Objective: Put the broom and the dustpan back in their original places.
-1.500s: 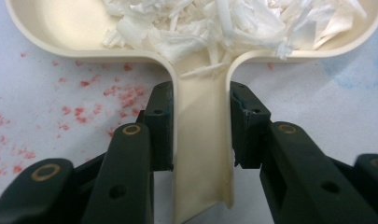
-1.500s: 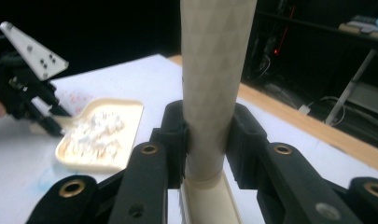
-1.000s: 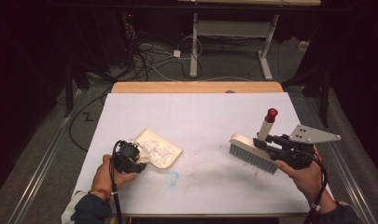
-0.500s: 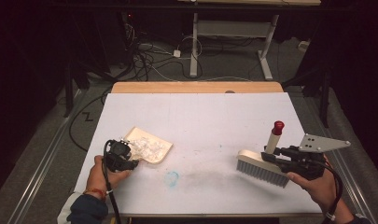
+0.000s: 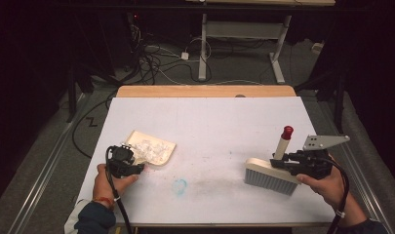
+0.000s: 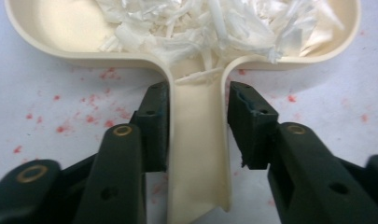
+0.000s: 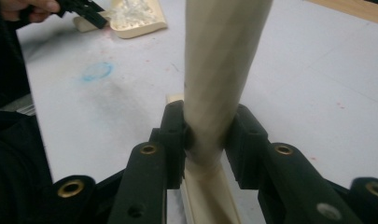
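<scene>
A cream dustpan (image 5: 153, 148) holding white paper shreds (image 6: 214, 23) lies on the white table at the left. Its handle (image 6: 196, 140) runs between the jaws of my left gripper (image 5: 139, 167), which have just been opening. One pad still rests against the handle and the other stands a little off it. At the right, my right gripper (image 5: 280, 163) is shut on the cream handle (image 7: 224, 56) of a hand brush (image 5: 270, 176). The brush's bristles sit down on the table and its red tip (image 5: 286, 131) points up.
A blue ring mark (image 5: 179, 185) and a grey smear lie on the white tabletop (image 5: 209, 126) between the two hands, with red specks (image 6: 88, 116) near the dustpan. A wooden strip (image 5: 205, 91) edges the far side. Cables and a desk frame stand on the floor beyond.
The left hand drew the dustpan leftward, then its jaws parted from the handle. The right hand carried the brush right and down toward the table's right edge.
</scene>
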A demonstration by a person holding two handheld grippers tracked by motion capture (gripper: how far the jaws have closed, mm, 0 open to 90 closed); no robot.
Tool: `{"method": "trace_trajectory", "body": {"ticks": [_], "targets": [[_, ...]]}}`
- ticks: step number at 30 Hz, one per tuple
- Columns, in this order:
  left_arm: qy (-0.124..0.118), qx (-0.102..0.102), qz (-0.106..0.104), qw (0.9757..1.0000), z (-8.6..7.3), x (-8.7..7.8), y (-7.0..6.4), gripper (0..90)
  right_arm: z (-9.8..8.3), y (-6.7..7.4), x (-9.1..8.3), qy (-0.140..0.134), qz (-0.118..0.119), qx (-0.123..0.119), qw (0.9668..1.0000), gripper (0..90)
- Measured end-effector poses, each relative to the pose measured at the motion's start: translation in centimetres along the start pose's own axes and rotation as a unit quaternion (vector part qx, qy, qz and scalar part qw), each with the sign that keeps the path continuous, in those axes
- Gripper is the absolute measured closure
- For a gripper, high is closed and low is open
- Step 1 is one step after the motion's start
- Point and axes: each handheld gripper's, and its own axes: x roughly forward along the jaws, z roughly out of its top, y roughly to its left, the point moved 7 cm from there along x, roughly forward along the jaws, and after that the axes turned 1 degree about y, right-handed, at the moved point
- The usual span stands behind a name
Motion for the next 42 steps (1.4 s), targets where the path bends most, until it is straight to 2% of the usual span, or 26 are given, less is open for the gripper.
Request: {"method": "trace_trajectory", "body": {"ticks": [2, 6, 9, 14, 18, 21, 24, 26, 28, 30, 33, 35, 37, 39, 41, 42], "targets": [[0.000, 0.001, -0.001, 1.0000, -0.3, 0.0, -0.5, 51.8, 0.2, -0.7, 0.3, 0.010, -0.001, -0.001, 0.9999, 69.8], [-0.001, 0.006, -0.011, 0.9999, -1.0, -0.2, -1.6, 47.1, 0.7, -2.4, 1.3, 0.023, -0.021, 0.005, 0.9995, 66.2], [-0.005, 0.037, -0.004, 0.9993, -1.5, -0.3, -1.8, 43.9, 1.0, -3.5, 2.3, 0.029, -0.033, 0.018, 0.9989, 64.1], [-0.008, 0.057, -0.019, 0.9982, -2.2, -0.5, -1.7, 41.5, 1.6, -4.9, 3.7, 0.033, -0.057, 0.033, 0.9973, 62.5], [-0.030, 0.085, -0.025, 0.9956, -2.6, -1.0, -1.9, 40.4, 1.9, -5.6, 4.6, 0.040, -0.074, 0.035, 0.9959, 62.2], [-0.040, 0.085, -0.032, 0.9950, -2.8, -1.1, -2.2, 41.9, 1.8, -5.9, 5.0, 0.047, -0.089, 0.044, 0.9939, 61.9], [-0.040, 0.089, -0.029, 0.9948, -2.9, -1.1, -2.4, 42.3, 1.8, -6.4, 5.4, 0.046, -0.099, 0.052, 0.9927, 61.5], [-0.040, 0.090, -0.036, 0.9944, -2.9, -1.1, -2.5, 43.0, 1.6, -6.8, 5.6, 0.049, -0.111, 0.061, 0.9907, 61.1], [-0.040, 0.093, -0.034, 0.9942, -2.9, -1.1, -2.7, 43.6, 1.5, -7.1, 5.9, 0.051, -0.119, 0.067, 0.9893, 60.5], [-0.047, 0.101, -0.040, 0.9930, -2.9, -1.2, -2.9, 43.6, 1.4, -7.4, 6.2, 0.054, -0.123, 0.068, 0.9886, 59.8], [-0.060, 0.110, -0.033, 0.9915, -2.7, -1.5, -3.0, 43.1, 1.4, -7.9, 6.6, 0.056, -0.140, 0.071, 0.9860, 59.2], [-0.072, 0.125, -0.027, 0.9891, -2.6, -1.7, -3.0, 41.5, 1.3, -8.2, 6.8, 0.058, -0.148, 0.073, 0.9845, 58.7], [-0.090, 0.142, -0.025, 0.9855, -2.5, -2.1, -3.2, 39.3, 1.2, -8.4, 6.9, 0.060, -0.158, 0.076, 0.9827, 57.9], [-0.115, 0.155, -0.028, 0.9808, -2.3, -2.4, -3.5, 38.2, 1.2, -8.7, 6.9, 0.056, -0.179, 0.074, 0.9794, 56.9], [-0.138, 0.170, -0.019, 0.9755, -2.2, -2.6, -3.8, 36.4, 1.6, -8.9, 6.4, 0.037, -0.191, 0.074, 0.9782, 56.6], [-0.148, 0.174, -0.015, 0.9734, -2.2, -2.7, -3.9, 32.1, 1.8, -8.9, 6.2, 0.026, -0.196, 0.073, 0.9775, 56.0]]}}
